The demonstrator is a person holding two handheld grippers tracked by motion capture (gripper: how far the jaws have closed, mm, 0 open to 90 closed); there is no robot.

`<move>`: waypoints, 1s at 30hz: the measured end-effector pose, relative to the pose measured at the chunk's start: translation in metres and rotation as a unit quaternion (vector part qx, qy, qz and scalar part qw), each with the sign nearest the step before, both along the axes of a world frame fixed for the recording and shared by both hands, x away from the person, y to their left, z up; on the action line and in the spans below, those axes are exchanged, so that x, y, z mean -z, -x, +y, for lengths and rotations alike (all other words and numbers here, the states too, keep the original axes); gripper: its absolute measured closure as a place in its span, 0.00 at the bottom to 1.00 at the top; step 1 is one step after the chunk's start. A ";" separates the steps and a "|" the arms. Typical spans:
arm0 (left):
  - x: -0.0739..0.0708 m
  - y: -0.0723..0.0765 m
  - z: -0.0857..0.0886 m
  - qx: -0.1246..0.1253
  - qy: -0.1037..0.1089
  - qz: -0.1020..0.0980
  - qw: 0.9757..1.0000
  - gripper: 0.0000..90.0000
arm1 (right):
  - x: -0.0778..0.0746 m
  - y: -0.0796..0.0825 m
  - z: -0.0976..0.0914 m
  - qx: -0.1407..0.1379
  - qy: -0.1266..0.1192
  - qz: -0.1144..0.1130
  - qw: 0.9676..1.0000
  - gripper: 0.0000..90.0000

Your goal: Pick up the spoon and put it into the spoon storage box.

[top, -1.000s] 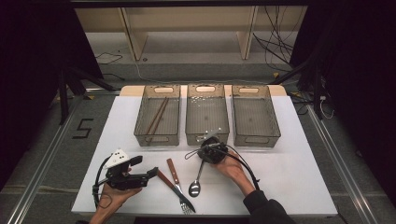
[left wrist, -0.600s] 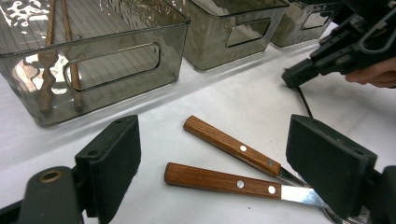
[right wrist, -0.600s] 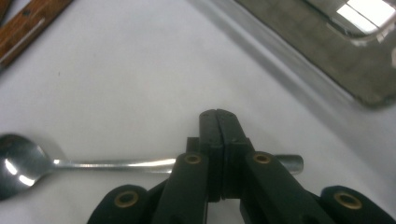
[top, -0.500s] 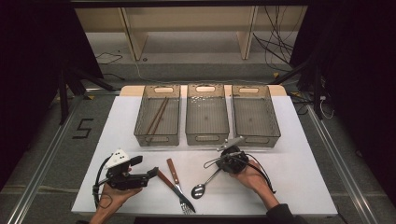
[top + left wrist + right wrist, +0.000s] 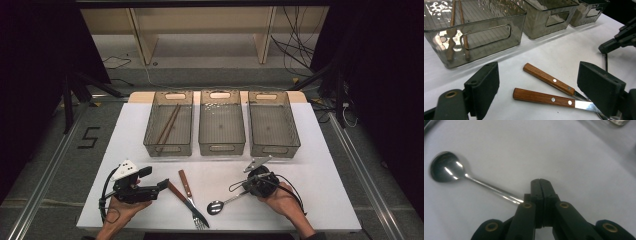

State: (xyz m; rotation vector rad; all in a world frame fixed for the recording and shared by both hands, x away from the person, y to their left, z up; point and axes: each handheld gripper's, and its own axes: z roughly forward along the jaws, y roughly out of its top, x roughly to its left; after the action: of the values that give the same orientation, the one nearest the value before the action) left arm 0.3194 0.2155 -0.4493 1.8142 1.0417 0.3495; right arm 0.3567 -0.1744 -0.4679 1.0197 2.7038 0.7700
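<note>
My right gripper is shut on the handle end of a steel spoon, whose bowl lies low over the white table toward the front. At the front left my left gripper is held still with its jaws wide open and nothing between them. Just beyond its jaws lie two wooden-handled utensils, a fork and a knife, crossing each other.
Three clear bins stand in a row at the back: the left bin holds chopsticks, beside it stand the middle bin and the right bin. The table's front edge is close to both hands.
My right gripper has moved to the right along the table with the spoon in its jaws, away from the fork and knife. The left gripper has stayed put.
</note>
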 end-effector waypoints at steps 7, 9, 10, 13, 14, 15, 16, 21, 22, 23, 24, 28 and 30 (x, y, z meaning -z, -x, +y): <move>0.000 0.000 -0.001 -0.001 0.001 -0.001 1.000 0.20 | -0.006 0.007 -0.006 -0.004 -0.008 -0.009 1.000 1.00; 0.000 0.000 0.000 -0.001 0.001 -0.001 1.000 0.20 | -0.012 0.007 -0.008 -0.019 -0.020 -0.023 0.999 0.97; 0.000 0.000 0.000 -0.001 0.002 -0.001 1.000 0.20 | -0.015 0.008 -0.008 -0.029 -0.025 -0.027 0.999 0.94; 0.000 0.000 0.000 -0.001 0.002 -0.001 1.000 0.20 | -0.024 0.006 -0.008 -0.072 -0.021 -0.030 0.997 0.72; 0.000 0.000 -0.001 -0.001 0.002 -0.001 1.000 0.20 | -0.026 0.007 -0.006 -0.089 -0.014 -0.029 0.996 0.67; 0.000 0.000 -0.001 -0.001 0.002 -0.002 1.000 0.20 | -0.028 0.007 -0.004 -0.102 -0.008 -0.030 0.994 0.63; 0.000 0.000 0.000 0.000 0.001 -0.002 1.000 0.20 | -0.029 0.007 -0.002 -0.114 -0.002 -0.027 0.993 0.56; 0.000 0.000 0.000 0.000 0.001 -0.001 1.000 0.20 | -0.026 0.008 0.009 -0.163 0.038 -0.014 0.986 0.43; 0.000 0.000 0.000 0.000 0.001 -0.001 1.000 0.20 | -0.024 0.008 0.010 -0.172 0.046 -0.014 0.984 0.42; 0.000 0.000 0.000 0.000 0.001 -0.001 1.000 0.20 | -0.022 0.008 0.012 -0.176 0.055 -0.011 0.983 0.42; 0.000 0.000 0.000 0.000 0.001 0.000 1.000 0.20 | -0.021 0.008 0.013 -0.181 0.064 -0.011 0.981 0.42; 0.000 0.000 0.000 0.000 0.001 -0.001 1.000 0.20 | -0.014 0.005 0.017 -0.191 0.092 -0.010 0.977 0.42; 0.000 0.000 0.000 0.000 0.002 -0.001 1.000 0.20 | -0.012 0.004 0.018 -0.194 0.098 -0.009 0.976 0.43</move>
State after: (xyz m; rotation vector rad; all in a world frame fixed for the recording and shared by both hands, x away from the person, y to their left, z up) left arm 0.3195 0.2150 -0.4491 1.8097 1.0411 0.3496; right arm 0.3524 -0.1568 -0.4558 0.4448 2.9279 0.5432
